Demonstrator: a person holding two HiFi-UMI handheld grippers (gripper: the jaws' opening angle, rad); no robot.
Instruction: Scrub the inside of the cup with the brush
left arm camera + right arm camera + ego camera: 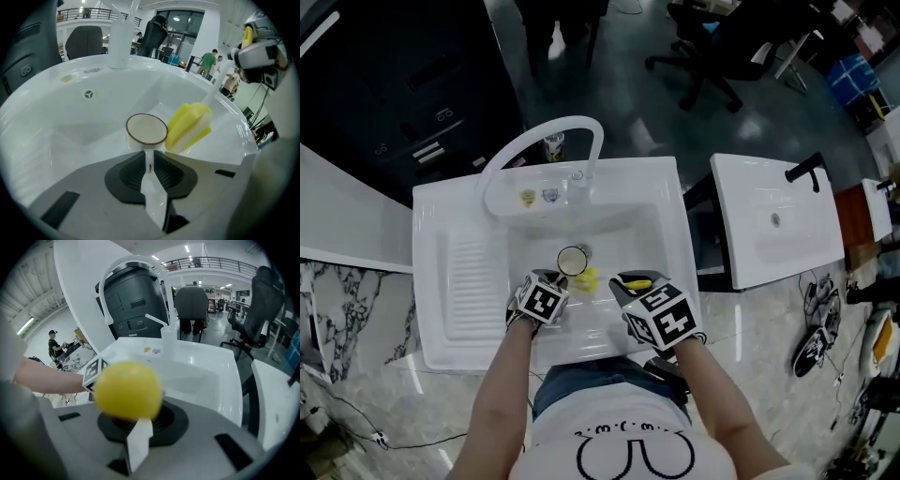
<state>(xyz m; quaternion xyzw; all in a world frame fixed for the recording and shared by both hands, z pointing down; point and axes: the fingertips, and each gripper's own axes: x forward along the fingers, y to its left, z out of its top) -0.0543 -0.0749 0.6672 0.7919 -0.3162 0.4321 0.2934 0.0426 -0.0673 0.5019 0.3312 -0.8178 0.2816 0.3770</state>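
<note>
Both fingers [132, 172] are clamped: left gripper [149, 161] on cup [146, 129], right gripper [136, 423] on brush [189, 126], head parked just right of left fingers.

A dark glossy floor [623, 98] carries black office chairs [701, 58] beside a second white basin [769, 248].

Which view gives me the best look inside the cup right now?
Left gripper view: the cup faces its camera mouth-on, interior plainly visible. Head view shows it small, from above. Right gripper view shows none of it, only the brush handle's yellow end.
</note>
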